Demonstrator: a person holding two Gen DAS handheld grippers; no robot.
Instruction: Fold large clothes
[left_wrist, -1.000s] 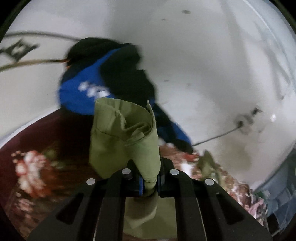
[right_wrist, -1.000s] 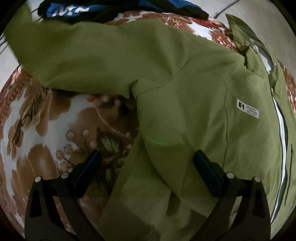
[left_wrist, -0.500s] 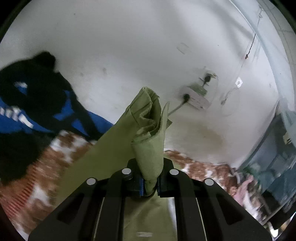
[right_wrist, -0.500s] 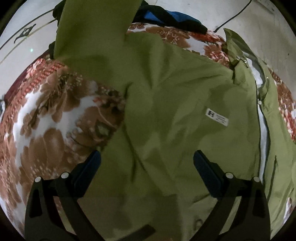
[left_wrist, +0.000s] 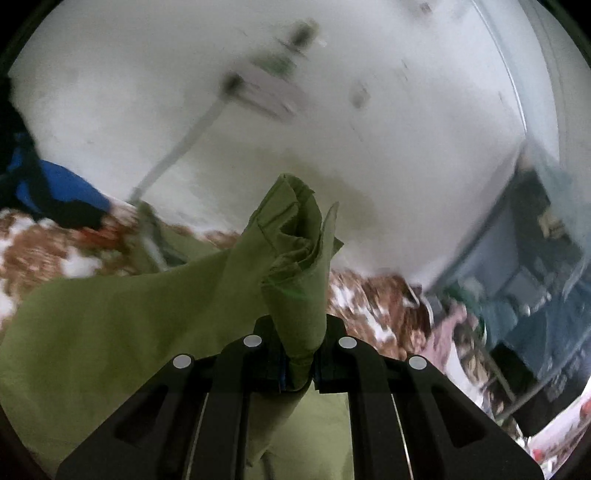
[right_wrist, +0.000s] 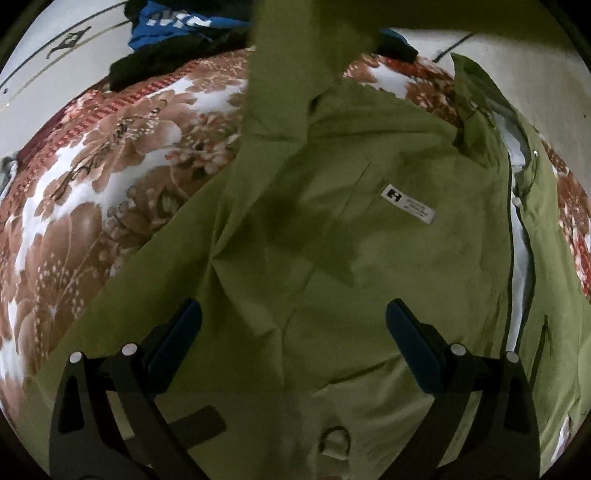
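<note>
An olive green jacket (right_wrist: 369, 236) lies spread on a floral bed cover (right_wrist: 92, 206), front up, with a white label and a grey zip line at its right. My left gripper (left_wrist: 299, 354) is shut on the cuff end of the jacket's sleeve (left_wrist: 295, 266), which stands bunched above the jaws while the rest of the sleeve trails down to the left. In the right wrist view that sleeve (right_wrist: 291, 74) rises off the jacket toward the top. My right gripper (right_wrist: 293, 328) hovers open over the jacket's lower body, nothing between its blue pads.
A blue and black garment (right_wrist: 173, 33) lies heaped at the bed's far edge, also seen at the left (left_wrist: 48, 188) in the left wrist view. A white wall with a socket and cable (left_wrist: 258, 92) stands behind the bed. Dark furniture and clutter (left_wrist: 535, 295) fill the right.
The left gripper has swung the held sleeve from over the bed's left side across toward the right. In the right wrist view the sleeve has lifted off the cover and now hangs upright.
</note>
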